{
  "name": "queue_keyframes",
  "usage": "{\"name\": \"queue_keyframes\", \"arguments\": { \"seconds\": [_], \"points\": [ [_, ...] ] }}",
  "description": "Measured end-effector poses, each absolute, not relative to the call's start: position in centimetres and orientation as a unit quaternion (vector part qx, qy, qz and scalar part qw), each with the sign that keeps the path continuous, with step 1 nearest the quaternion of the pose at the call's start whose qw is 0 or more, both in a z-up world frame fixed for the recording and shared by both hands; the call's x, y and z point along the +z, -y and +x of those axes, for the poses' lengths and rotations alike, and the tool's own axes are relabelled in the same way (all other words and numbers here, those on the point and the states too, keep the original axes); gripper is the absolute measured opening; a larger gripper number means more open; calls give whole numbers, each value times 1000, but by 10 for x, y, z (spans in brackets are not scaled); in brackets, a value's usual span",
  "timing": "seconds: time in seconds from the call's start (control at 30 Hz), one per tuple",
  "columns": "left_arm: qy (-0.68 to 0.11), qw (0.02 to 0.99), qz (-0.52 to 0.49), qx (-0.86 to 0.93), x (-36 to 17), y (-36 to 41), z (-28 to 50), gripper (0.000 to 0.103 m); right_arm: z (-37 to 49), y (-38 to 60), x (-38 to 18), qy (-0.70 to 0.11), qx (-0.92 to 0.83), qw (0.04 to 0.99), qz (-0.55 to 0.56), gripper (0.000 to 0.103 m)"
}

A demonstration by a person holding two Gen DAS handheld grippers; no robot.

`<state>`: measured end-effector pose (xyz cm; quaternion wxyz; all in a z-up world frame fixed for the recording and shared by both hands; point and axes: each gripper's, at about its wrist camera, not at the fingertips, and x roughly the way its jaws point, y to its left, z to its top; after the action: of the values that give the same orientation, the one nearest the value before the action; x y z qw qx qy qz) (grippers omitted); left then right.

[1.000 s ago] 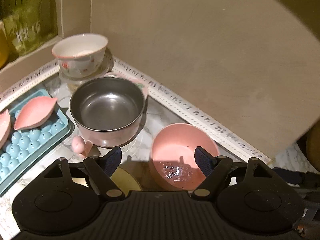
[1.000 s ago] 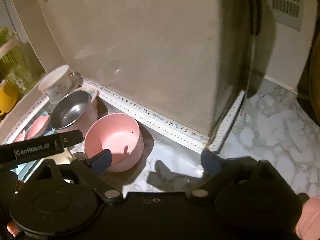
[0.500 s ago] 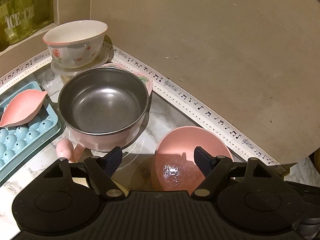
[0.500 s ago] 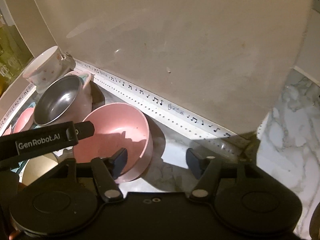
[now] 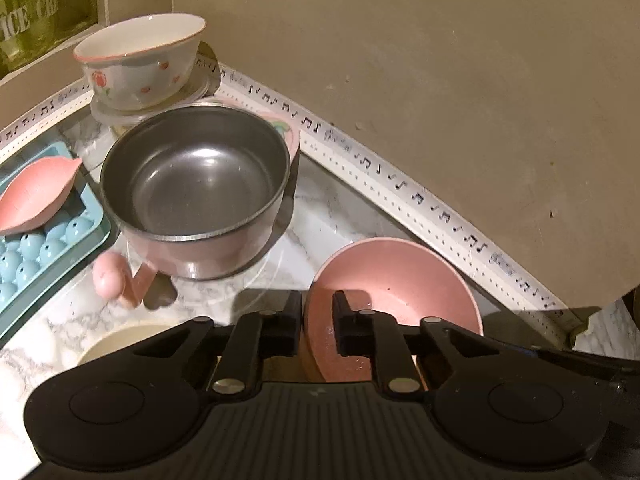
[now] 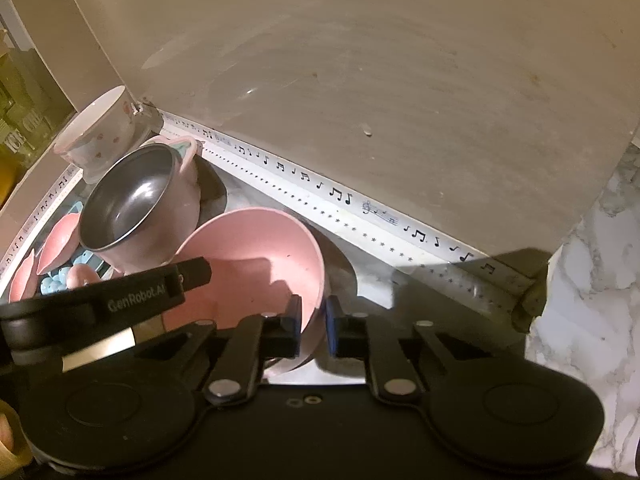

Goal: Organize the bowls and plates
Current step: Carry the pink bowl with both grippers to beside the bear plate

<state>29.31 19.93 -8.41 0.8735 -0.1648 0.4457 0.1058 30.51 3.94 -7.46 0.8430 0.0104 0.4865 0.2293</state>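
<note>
A pink bowl (image 5: 400,280) (image 6: 248,248) sits on the marble counter close to the back wall. My left gripper (image 5: 317,320) is shut on the bowl's left rim, one pad inside and one outside. On the bowl's right rim, my right gripper (image 6: 312,320) has its jaws closing, the rim pinched between its pads. The left gripper's black housing (image 6: 120,300) crosses the bowl in the right wrist view. To the left stands a steel bowl with a pink outside (image 5: 196,184) (image 6: 132,204). Behind it a white flowered bowl (image 5: 140,56) (image 6: 96,136) rests on a clear dish.
A blue ice-ball tray (image 5: 40,248) with a pink leaf-shaped dish (image 5: 36,196) on it lies at the far left. A cream dish (image 5: 120,340) and a small pink piece (image 5: 108,276) lie near the left gripper. A beige wall with a music-note strip (image 5: 400,184) borders the counter.
Both grippers came down closer to the pink bowl, and their jaws went from wide apart to closed on opposite sides of its rim.
</note>
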Motion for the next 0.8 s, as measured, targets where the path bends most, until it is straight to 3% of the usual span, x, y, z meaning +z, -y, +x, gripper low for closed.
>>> {"name": "queue_keyframes", "arguments": {
  "seconds": [0.8],
  "points": [
    [-463, 875, -137, 32, -26, -79, 202, 14, 237, 80, -33, -495, 243, 834, 5, 10]
  ]
}}
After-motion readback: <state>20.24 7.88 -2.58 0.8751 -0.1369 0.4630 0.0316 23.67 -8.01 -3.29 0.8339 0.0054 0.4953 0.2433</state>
